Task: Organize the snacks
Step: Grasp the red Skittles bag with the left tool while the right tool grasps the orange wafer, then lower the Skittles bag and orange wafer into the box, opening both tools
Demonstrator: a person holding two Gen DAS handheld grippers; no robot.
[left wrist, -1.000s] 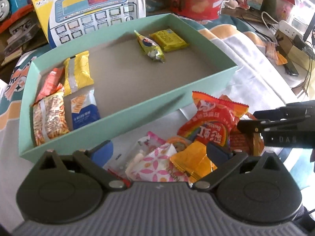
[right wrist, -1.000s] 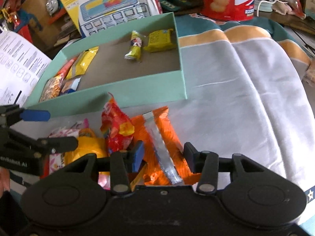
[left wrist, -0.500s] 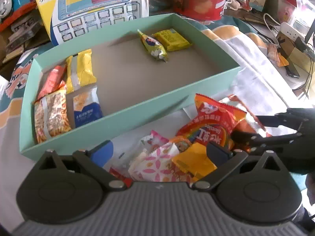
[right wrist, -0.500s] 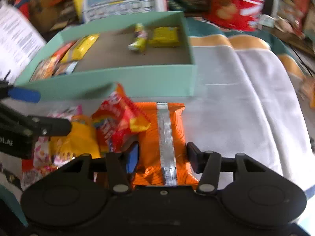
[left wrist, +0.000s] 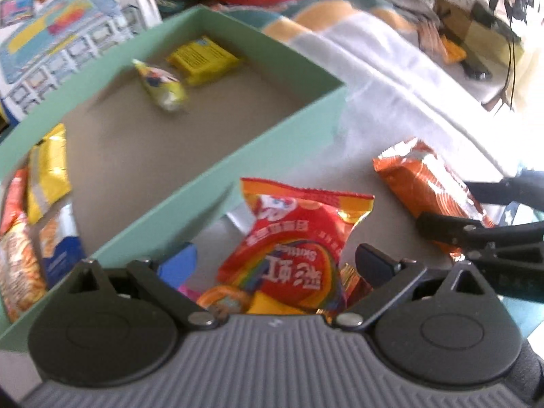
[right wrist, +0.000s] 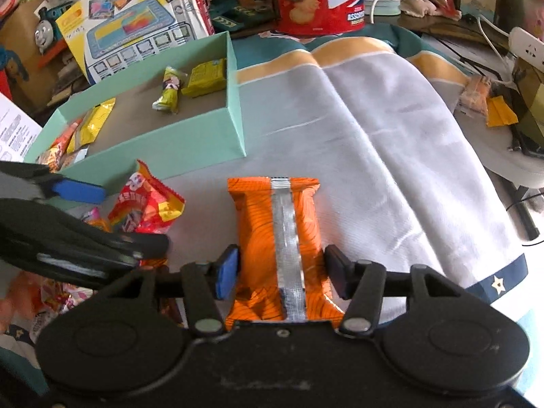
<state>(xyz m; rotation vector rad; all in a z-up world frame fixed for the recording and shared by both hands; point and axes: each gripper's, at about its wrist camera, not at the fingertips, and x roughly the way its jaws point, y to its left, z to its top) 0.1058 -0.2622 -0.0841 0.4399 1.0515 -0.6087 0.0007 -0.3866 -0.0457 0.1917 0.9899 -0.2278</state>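
Left wrist view: the left gripper [left wrist: 275, 261] stood wide, its jaws just closing slightly, straddling the red candy bag [left wrist: 295, 244] at lower centre without pressing it. The green box [left wrist: 210, 176] filled the upper left.

Right wrist view: the right gripper [right wrist: 280, 272], jaws just widening, flanked the orange packet [right wrist: 272, 238] at centre; contact could not be told

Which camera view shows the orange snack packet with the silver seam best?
The right wrist view: the orange packet lies whole and sharp between the right gripper fingers, seam up. The left wrist view shows it blurred, partly hidden behind those fingers.
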